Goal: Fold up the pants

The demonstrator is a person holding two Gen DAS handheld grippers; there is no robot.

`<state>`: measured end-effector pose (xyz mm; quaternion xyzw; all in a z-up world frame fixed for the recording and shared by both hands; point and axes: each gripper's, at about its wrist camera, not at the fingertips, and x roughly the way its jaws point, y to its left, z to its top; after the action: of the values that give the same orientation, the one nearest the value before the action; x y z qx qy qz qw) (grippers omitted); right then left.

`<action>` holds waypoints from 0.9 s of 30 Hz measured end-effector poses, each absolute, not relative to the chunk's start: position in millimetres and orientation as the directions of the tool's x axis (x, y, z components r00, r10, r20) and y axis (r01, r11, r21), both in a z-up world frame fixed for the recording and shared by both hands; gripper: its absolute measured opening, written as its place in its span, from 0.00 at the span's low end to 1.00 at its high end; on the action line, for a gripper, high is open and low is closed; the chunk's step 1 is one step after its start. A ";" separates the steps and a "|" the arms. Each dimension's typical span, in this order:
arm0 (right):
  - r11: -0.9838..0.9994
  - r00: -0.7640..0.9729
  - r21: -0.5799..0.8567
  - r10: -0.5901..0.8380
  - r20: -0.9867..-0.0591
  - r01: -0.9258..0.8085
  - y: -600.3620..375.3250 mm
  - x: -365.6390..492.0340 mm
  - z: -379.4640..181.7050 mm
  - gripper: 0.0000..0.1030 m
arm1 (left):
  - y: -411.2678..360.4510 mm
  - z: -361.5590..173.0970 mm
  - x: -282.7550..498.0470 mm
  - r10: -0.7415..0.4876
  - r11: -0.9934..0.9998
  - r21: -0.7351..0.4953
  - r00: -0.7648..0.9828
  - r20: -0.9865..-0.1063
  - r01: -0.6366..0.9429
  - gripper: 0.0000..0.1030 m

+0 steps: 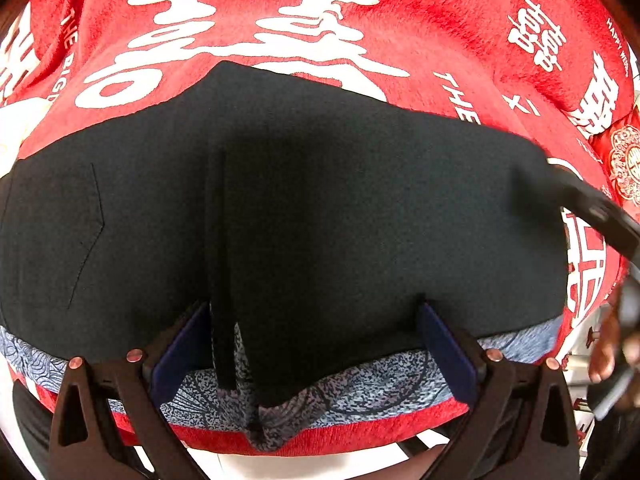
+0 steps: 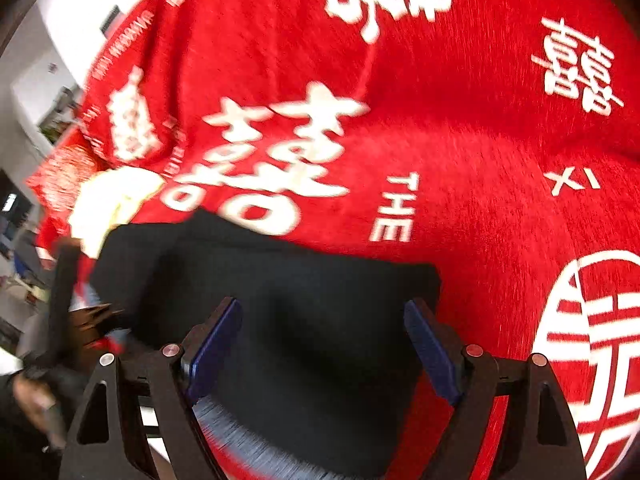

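Black pants [image 1: 320, 208] lie folded flat on a red blanket [image 1: 440, 32] with white characters. Their patterned grey-blue waistband lining [image 1: 360, 384] shows at the near edge. My left gripper [image 1: 314, 312] is open, its blue-padded fingers [image 1: 184, 344] standing wide apart over the waistband edge. In the right wrist view the pants [image 2: 280, 288] fill the lower middle, blurred by motion. My right gripper [image 2: 324, 312] is open above their right part, holding nothing. The other gripper's dark arm [image 1: 600, 208] reaches in at the pants' right corner.
The red blanket [image 2: 480, 160] covers the whole surface and drops off at the near edge. A white and yellow item [image 2: 112, 200] lies beyond the pants' left end. A room with white walls [image 2: 32, 80] shows at far left.
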<state>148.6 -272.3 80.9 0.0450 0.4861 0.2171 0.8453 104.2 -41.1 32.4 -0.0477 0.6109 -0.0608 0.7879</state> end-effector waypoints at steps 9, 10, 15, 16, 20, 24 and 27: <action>0.898 0.402 0.213 0.371 -0.837 -0.386 -257.9 136.9 75.4 1.00 | -40.8 31.9 105.7 -0.173 0.985 -0.167 0.237 -0.956 0.047 1.00; 0.891 0.421 0.242 0.402 -0.813 -0.384 -262.7 123.3 85.5 1.00 | -39.7 32.4 105.5 -0.175 0.985 -0.168 0.237 -0.956 0.049 1.00; 0.930 0.482 0.169 0.318 -0.816 -0.326 -266.6 64.1 91.9 1.00 | -42.3 32.3 104.4 -0.144 0.990 -0.139 0.258 -0.955 0.038 1.00; 0.947 0.484 0.128 0.264 -0.834 -0.295 -264.6 58.0 84.1 1.00 | -42.8 32.2 104.4 -0.144 0.990 -0.139 0.260 -0.955 0.036 1.00; 0.983 0.417 -0.038 0.041 -0.908 -0.181 -255.6 58.4 43.0 1.00 | -42.7 33.5 104.7 -0.149 0.989 -0.139 0.250 -0.957 0.056 1.00; 0.991 0.476 0.003 0.065 -0.877 -0.130 -260.4 55.2 66.7 1.00 | -34.2 44.9 99.8 -0.122 0.993 -0.117 0.266 -0.956 0.034 1.00; 0.989 0.556 0.045 0.116 -0.823 -0.140 -258.1 53.1 93.4 1.00 | -27.7 52.5 97.0 -0.087 0.996 -0.083 0.302 -0.949 0.026 1.00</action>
<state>53.1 -258.1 93.4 -0.0128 0.4656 0.0726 0.8819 97.0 -27.7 52.5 -0.0256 0.5898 -0.0350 0.8064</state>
